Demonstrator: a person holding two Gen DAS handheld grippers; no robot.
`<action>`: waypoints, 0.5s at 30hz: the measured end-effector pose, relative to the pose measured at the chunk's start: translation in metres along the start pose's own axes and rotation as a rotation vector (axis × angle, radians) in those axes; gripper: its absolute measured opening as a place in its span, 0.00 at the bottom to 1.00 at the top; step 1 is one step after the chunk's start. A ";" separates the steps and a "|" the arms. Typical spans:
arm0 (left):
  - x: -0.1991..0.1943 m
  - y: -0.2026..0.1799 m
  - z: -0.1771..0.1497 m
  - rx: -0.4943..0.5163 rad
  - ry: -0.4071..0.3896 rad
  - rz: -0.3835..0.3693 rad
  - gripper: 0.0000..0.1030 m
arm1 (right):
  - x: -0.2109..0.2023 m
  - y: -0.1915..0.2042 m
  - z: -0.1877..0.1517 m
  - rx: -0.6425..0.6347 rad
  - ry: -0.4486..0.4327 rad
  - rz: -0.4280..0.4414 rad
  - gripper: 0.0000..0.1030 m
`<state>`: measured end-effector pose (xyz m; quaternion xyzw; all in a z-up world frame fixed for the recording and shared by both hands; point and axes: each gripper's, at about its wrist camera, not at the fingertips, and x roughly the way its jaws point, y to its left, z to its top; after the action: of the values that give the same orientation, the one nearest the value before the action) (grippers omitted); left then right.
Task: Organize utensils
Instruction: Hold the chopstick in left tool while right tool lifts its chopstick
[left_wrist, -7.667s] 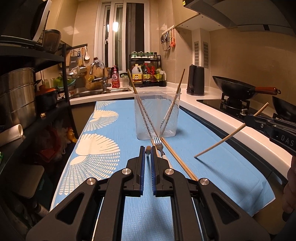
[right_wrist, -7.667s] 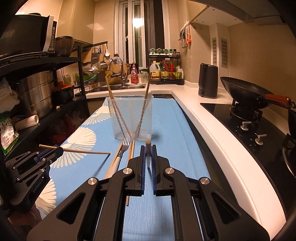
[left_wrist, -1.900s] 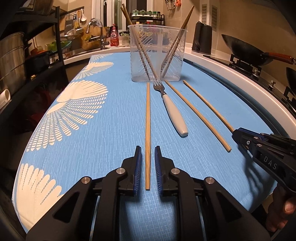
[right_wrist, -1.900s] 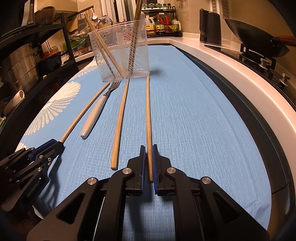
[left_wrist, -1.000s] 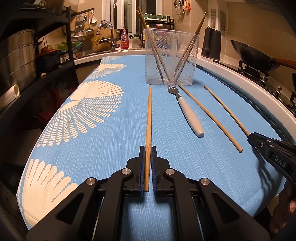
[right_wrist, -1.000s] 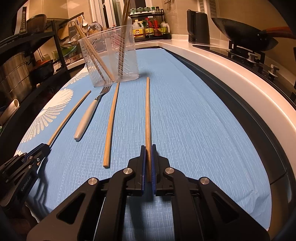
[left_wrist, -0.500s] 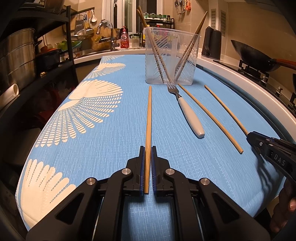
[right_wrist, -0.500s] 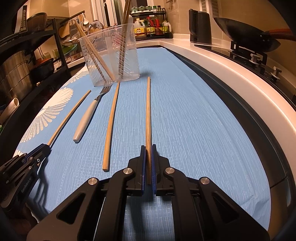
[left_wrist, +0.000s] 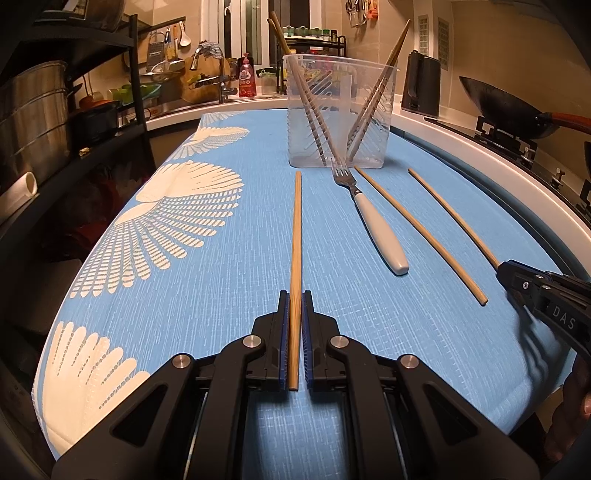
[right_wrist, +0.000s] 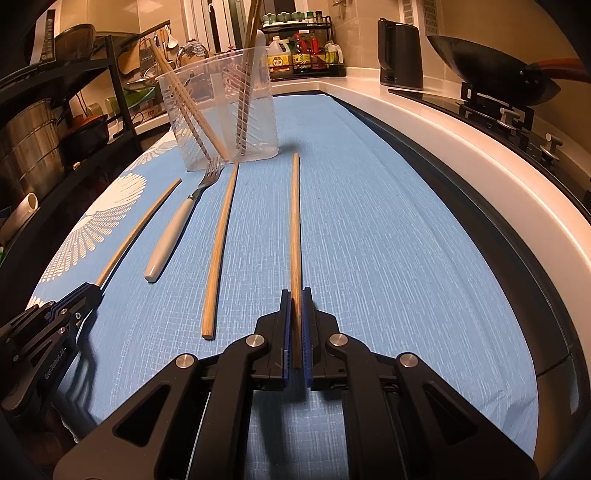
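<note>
My left gripper (left_wrist: 294, 295) is shut on the near end of a wooden chopstick (left_wrist: 296, 229) that runs forward low along the blue mat (left_wrist: 221, 280). My right gripper (right_wrist: 295, 293) is shut on the near end of a second chopstick (right_wrist: 294, 214), also pointing at the clear plastic holder (right_wrist: 221, 122). Between the two held sticks lie a white-handled fork (left_wrist: 373, 225) and a loose chopstick (left_wrist: 417, 229). Several chopsticks lean inside the holder (left_wrist: 340, 110). Each gripper shows in the other's view: the right gripper (left_wrist: 517, 275) and the left gripper (right_wrist: 86, 291).
A white counter edge (right_wrist: 480, 166) borders the mat on the right, with a wok (left_wrist: 502, 110) on the stove and a dark kettle (left_wrist: 421, 83) beyond. A black shelf rack with a steel pot (left_wrist: 33, 110) stands at the left. A hand (left_wrist: 576, 406) holds the right gripper.
Both sticks, held tilted up several seconds ago, now run low along the mat. The left jaws, slightly apart two seconds ago, have shut on their stick. The last second shows no movement.
</note>
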<state>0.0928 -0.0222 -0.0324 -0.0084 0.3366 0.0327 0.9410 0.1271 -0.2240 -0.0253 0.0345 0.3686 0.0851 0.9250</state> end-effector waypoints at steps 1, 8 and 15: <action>0.000 0.000 0.000 0.002 0.000 -0.001 0.07 | -0.001 -0.001 0.000 0.003 0.001 0.001 0.05; -0.008 -0.001 0.002 0.014 -0.026 0.003 0.06 | -0.011 -0.005 0.001 0.020 -0.015 0.003 0.05; -0.034 -0.001 0.011 0.033 -0.138 0.019 0.06 | -0.035 -0.004 0.011 0.004 -0.082 0.000 0.05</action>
<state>0.0737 -0.0249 -0.0019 0.0123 0.2714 0.0364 0.9617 0.1102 -0.2342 0.0054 0.0396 0.3305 0.0830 0.9393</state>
